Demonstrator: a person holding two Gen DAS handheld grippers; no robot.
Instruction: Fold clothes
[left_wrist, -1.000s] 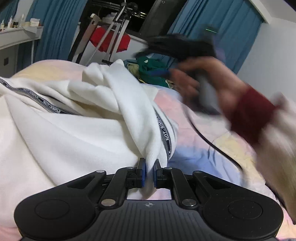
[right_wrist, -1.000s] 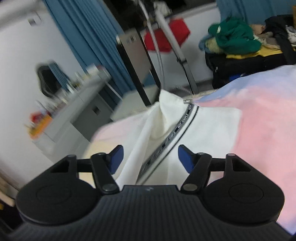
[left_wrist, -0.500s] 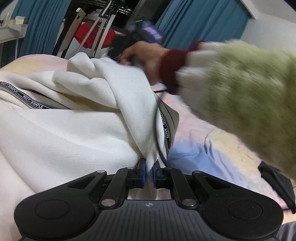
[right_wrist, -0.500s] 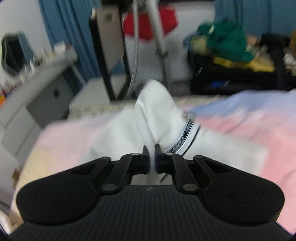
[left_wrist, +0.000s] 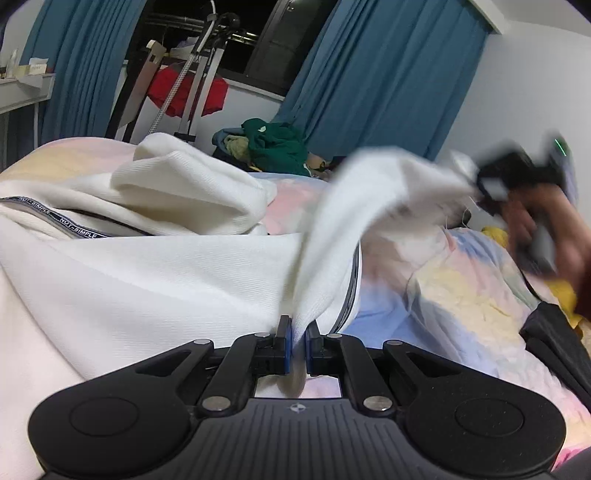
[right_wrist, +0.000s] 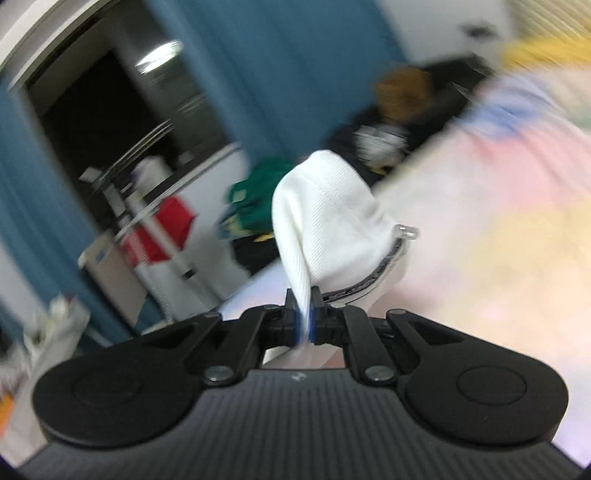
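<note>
Two grippers are working one garment at once. We are pinching the white ribbed knit garment in both: the left gripper is sitting near the bottom centre of its view with its fingers closed tight on a fold of the cloth, and the right gripper is likewise clamping a bunched corner, fingers pressed together with white fabric squeezed between them. From the left wrist view that right gripper is showing far right as a dark blur in the person's hand, with cloth stretching between the two grips.

Most of the garment is lying heaped on the pastel pink, yellow and blue bedspread, to the left and far side of the left gripper, its black lettered trim tape running along one edge. The zipper pull is hanging beside the held corner in the right wrist view. Beyond the bed, a green and yellow pile of clothes is resting in front of the blue curtains.

We are judging this as the spreading step: pulling an edge taut before any fold. Next we are needing to keep both grips firm, draw the edge straight and lay it flat on the bed, watching that the thick knit is not slipping out or dragging the heap along.
</note>
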